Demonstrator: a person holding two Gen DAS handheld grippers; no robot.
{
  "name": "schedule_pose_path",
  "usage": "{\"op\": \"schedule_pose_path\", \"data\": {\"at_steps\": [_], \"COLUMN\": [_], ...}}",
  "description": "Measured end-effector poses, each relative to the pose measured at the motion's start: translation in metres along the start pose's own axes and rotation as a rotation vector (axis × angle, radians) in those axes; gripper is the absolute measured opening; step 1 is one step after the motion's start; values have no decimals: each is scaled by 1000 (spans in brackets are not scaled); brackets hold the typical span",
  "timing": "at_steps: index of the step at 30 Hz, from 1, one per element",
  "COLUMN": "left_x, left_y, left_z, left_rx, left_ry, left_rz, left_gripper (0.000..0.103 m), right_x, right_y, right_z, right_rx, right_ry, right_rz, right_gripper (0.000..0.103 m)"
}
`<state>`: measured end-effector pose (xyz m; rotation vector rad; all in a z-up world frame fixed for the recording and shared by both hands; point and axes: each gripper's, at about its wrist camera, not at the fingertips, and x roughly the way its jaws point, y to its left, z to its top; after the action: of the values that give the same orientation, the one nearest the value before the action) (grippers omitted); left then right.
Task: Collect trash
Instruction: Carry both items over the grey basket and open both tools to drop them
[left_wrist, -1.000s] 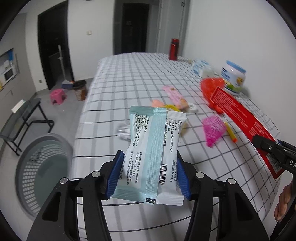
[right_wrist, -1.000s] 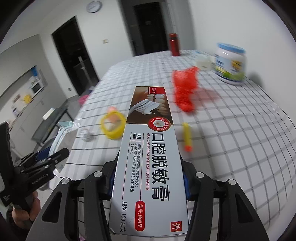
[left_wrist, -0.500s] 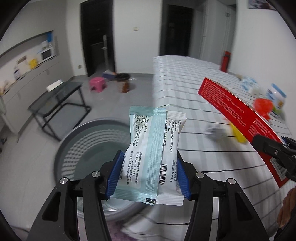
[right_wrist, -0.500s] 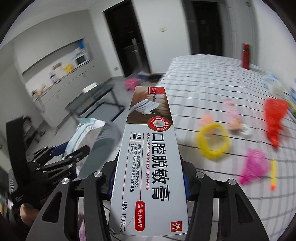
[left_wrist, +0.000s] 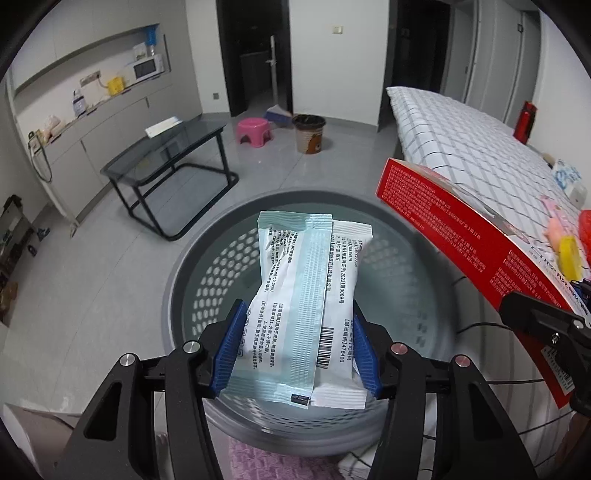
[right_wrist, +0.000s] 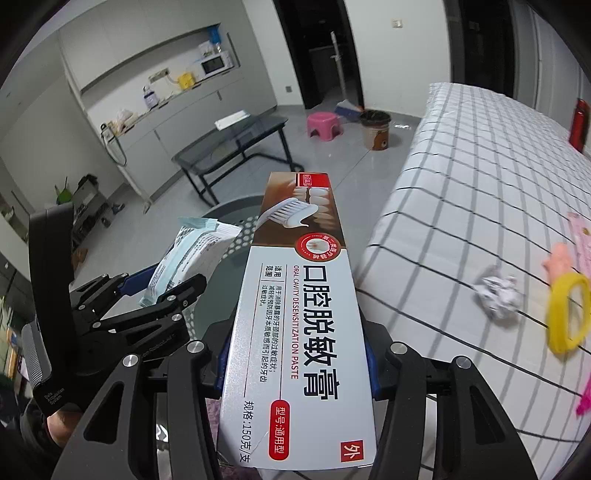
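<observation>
My left gripper (left_wrist: 297, 343) is shut on a pale green and white packet (left_wrist: 306, 310), held directly over the round grey perforated basket (left_wrist: 210, 280) on the floor. My right gripper (right_wrist: 295, 354) is shut on a long toothpaste box (right_wrist: 295, 325), red on its back face (left_wrist: 461, 236), which juts over the basket's right rim. In the right wrist view the left gripper (right_wrist: 155, 284) with its packet (right_wrist: 192, 254) is at the left, and the basket (right_wrist: 236, 243) is mostly hidden behind the box. More litter lies on the checked table (right_wrist: 461, 192): crumpled paper (right_wrist: 496, 295), a yellow ring (right_wrist: 569, 314).
A dark glass side table (left_wrist: 166, 158) stands beyond the basket, with a pink stool (left_wrist: 255, 131) and a brown bin (left_wrist: 308, 133) farther back. A red bottle (left_wrist: 526, 122) stands at the table's far end. Purple cloth (left_wrist: 280, 461) lies below the basket's near rim.
Both grippers have swung left, off the checked table and out over the basket on the floor, still gripping the packet and the toothpaste box. The basket now sits under the packet.
</observation>
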<state>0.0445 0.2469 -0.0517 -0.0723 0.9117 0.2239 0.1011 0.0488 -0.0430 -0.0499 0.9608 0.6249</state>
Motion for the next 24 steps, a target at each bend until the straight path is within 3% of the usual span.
{"op": "schedule_pose_path", "data": {"at_steps": [17, 20, 22, 24], "left_x": [24, 24, 22, 22], "left_y": [21, 22, 23, 23], "left_z": [0, 0, -1, -2], "left_rx": [-23, -27, -30, -31], "left_ry": [47, 48, 44, 42], "left_rz": [39, 44, 46, 48], "left_gripper": [56, 64, 71, 73], "right_x": [41, 41, 40, 36], "right_y": [20, 21, 21, 20], "right_z": [9, 10, 11, 12], "right_rx": [-41, -41, -43, -47], "right_ry": [83, 79, 71, 55], "right_rz": [4, 0, -1, -6], "right_gripper": [51, 53, 62, 64]}}
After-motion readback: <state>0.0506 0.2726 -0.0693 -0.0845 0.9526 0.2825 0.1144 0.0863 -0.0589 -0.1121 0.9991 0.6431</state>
